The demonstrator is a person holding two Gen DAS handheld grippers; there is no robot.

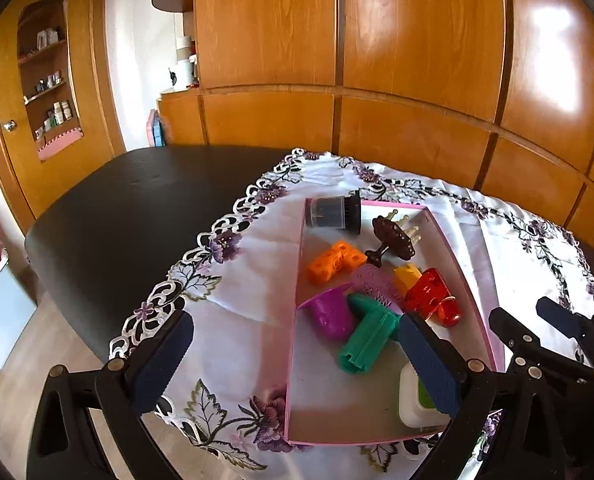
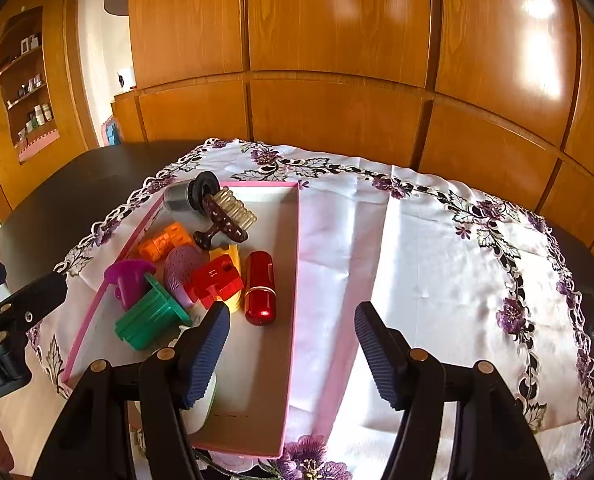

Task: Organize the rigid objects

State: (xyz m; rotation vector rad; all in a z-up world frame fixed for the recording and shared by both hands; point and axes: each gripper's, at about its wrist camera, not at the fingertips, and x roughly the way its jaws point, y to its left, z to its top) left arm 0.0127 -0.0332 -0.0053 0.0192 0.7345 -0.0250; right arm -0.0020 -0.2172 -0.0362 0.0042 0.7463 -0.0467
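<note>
Here both grippers hang with jaws apart and empty: the left gripper (image 1: 293, 360) over the pink tray's (image 2: 295, 280) near left edge, the right gripper (image 2: 293, 344) over its right wall. All toys, among them the red tube (image 2: 260, 288), lie inside; white cloth (image 2: 437, 272) beside it is free.

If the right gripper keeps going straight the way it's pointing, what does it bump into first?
Probably the white cloth, just right of the pink box. The right gripper is open and empty, and nothing else shows in its way, though depth is hard to judge.
</note>
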